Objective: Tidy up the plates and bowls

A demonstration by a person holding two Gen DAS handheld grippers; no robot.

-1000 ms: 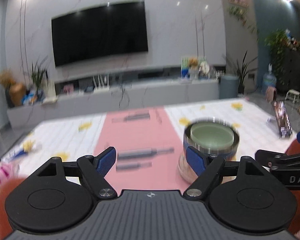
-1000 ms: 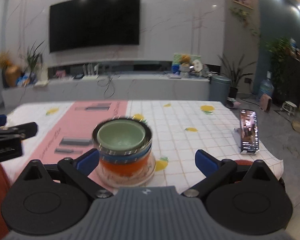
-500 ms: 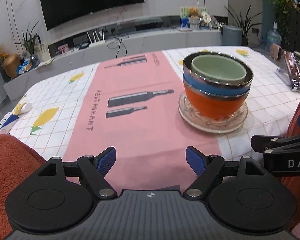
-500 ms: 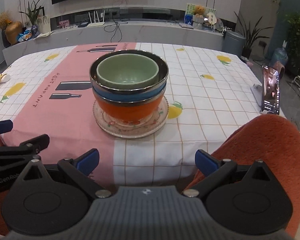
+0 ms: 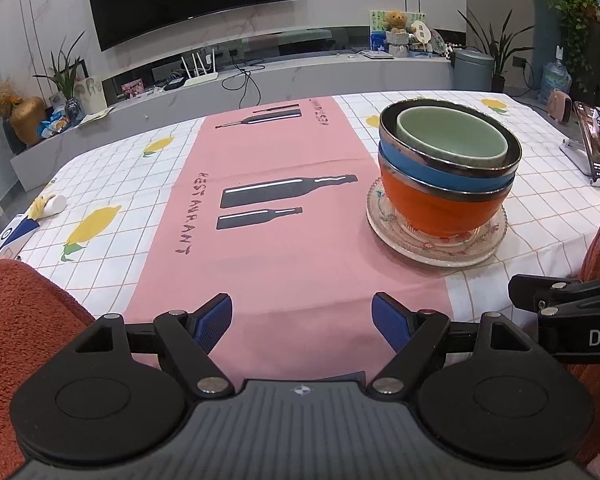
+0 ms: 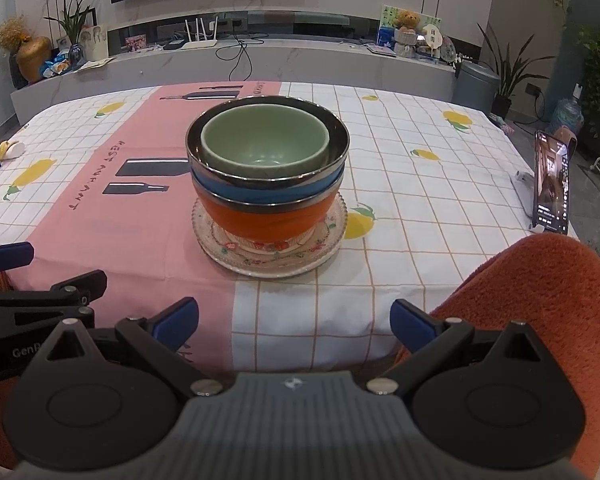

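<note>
Green ceramic bowl (image 6: 265, 145) nests in blue (image 6: 268, 192) and orange bowls (image 6: 266, 220) on the glass plate (image 6: 270, 258), tabletop (image 6: 420, 208) at twelve o'clock; stacking looks finished. Left claw (image 5: 302, 322) and right claw (image 6: 294, 326) gape wide, empty.

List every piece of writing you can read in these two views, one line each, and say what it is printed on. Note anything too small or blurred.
"RESTAURANT", on the pink tablecloth strip, beside the bottle prints.
"DA", cut off by the frame edge, on the right gripper's black arm.
"GenR", cut off, on the left gripper's black arm.
A second line of lettering on the pink strip's far end: too small to read.
Phone screen: too blurred to read.
</note>
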